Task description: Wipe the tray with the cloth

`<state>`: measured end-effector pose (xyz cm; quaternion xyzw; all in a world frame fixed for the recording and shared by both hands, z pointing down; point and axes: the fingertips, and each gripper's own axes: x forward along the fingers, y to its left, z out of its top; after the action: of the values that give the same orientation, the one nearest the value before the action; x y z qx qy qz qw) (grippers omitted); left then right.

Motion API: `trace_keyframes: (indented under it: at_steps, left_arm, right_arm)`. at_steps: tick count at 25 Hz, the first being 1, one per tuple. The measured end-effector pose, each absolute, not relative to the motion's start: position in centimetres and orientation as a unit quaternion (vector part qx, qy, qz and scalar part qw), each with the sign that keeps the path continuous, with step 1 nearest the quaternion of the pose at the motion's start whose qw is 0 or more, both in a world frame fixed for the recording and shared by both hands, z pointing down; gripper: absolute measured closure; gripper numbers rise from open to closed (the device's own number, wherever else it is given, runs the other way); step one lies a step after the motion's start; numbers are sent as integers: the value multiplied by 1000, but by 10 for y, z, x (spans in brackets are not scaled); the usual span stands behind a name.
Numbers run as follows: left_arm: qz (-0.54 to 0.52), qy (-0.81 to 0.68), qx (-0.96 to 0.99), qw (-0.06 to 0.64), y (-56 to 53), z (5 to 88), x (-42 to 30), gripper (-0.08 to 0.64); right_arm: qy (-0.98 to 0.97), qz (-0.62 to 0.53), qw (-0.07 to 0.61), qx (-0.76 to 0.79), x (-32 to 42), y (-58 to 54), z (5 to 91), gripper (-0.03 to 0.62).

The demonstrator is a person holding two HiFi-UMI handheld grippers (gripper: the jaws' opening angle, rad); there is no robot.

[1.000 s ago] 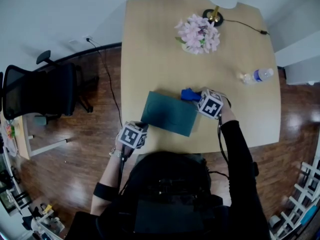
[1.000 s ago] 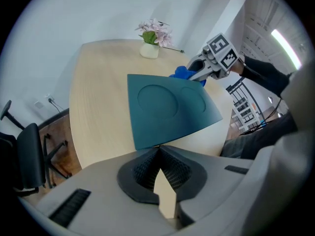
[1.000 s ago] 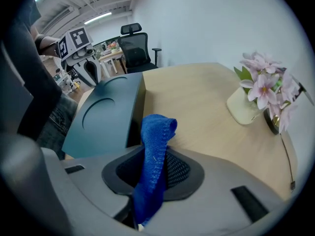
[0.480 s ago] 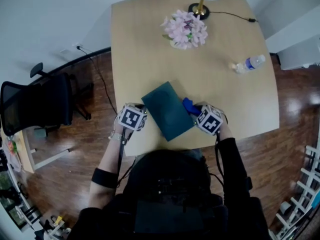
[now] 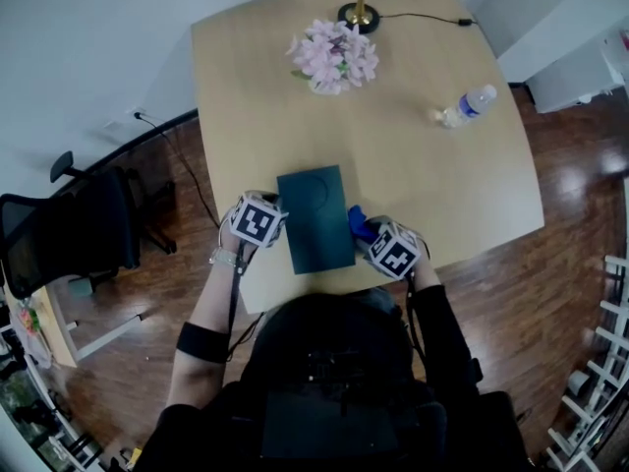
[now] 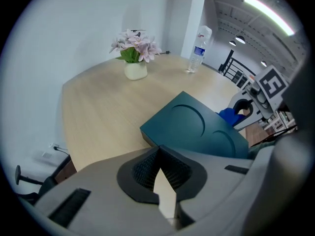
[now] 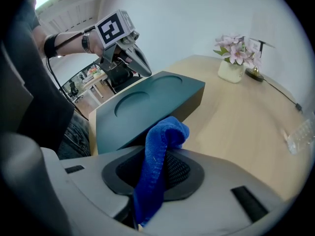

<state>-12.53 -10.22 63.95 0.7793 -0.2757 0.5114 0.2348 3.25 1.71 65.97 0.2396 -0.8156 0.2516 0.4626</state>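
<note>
**Cloth (image 7: pixel 156 178) clamped beside the tray (image 5: pixel 316 226)**

We find the dark teal tray lying flat at the near edge of the pale wooden table (image 5: pixel 432 175), in the lower centre of the head view. Its long sides run up and down the frame, and two shallow round recesses show in its top face.

The right gripper (image 7: pixel 165 154) sits at the tray's right edge. Its jaws are clenched on the blue cloth: the fabric is pinched between the pads, and its free fold rises over the tips towards the tray's side wall. Whether the cloth touches the tray we cannot tell. It lies just beside the tray, not on the top face.

The left gripper (image 6: pixel 158 151) stands at the tray's left edge, so the tray lies between the two grippers. Its jaws are drawn together at the tips with nothing between them, and the tray's near corner shows just beyond. In the right gripper view its fingers (image 7: pixel 141 63) point down at the tray's far rim, though we cannot make out contact.

Farther up the table we see pink flowers (image 5: pixel 332 55) in a white pot (image 6: pixel 135 72). A lamp base (image 5: pixel 359 14) sits at the top edge, and a water bottle (image 5: pixel 466 107) at the upper right. A black office chair (image 5: pixel 69 239) stands on the wooden floor (image 5: pixel 550 254) at the left.
</note>
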Motion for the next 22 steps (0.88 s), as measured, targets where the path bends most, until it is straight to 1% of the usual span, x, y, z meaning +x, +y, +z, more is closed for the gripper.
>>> trace_keyframes:
  at_steps: [4,7,11,16,22]
  left_arm:
    - [478,-274,799,240,-92,611,-113,558]
    - [452,-238,821,256,-74,595,-83,558]
    - [477,-192,817,259,-47,614,-57,558]
    - [508,-169,796,282,-26,639,-53,558]
    - [520,-163,789,284,-25,640,-49,558]
  right_arm:
    - [-816,244,461,250,49,6,656,494]
    - [-809,229,466,275,69,-21,654,494]
    - [-818,187,470,275,70,-68,647,494]
    - [-824,144,484,256,59,-120,644,494]
    - [-835,118,503,191,38,-136,656,494]
